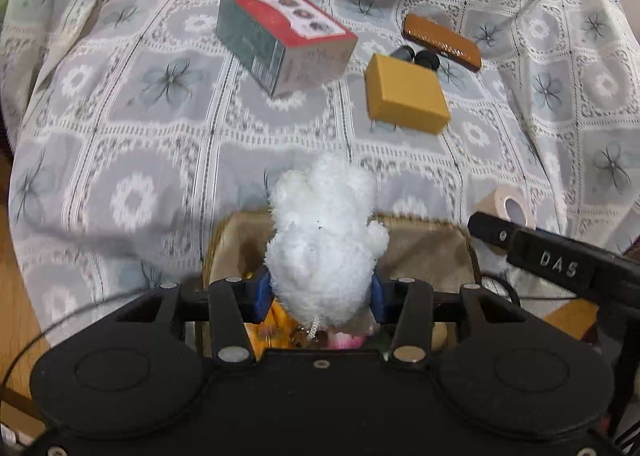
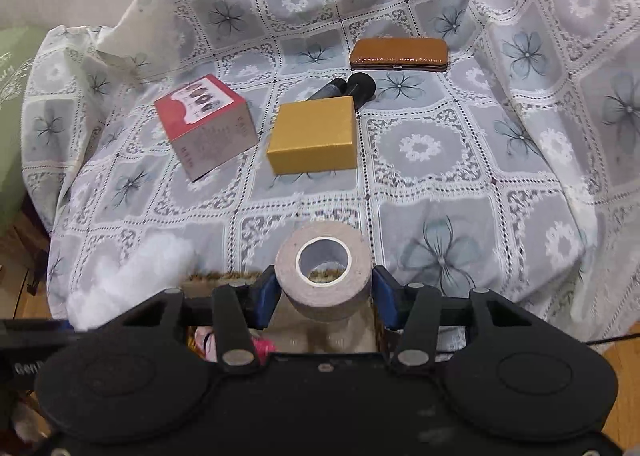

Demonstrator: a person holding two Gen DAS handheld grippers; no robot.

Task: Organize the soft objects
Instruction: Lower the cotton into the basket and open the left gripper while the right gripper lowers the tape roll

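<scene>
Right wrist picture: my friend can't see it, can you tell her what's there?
The right tool grips a roll of beige tape above a basket. Beyond, on a flowered cloth, lie a yellow box, a red-topped box and a brown case.

We see our right gripper (image 2: 325, 292) clamping a beige tape roll (image 2: 322, 270) at six o'clock, the yellow box (image 2: 314, 135) toward twelve.

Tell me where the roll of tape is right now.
In the right wrist view, the roll of tape sits clamped in the right tool, bottom centre, above the basket, nearer than the yellow box.
</scene>
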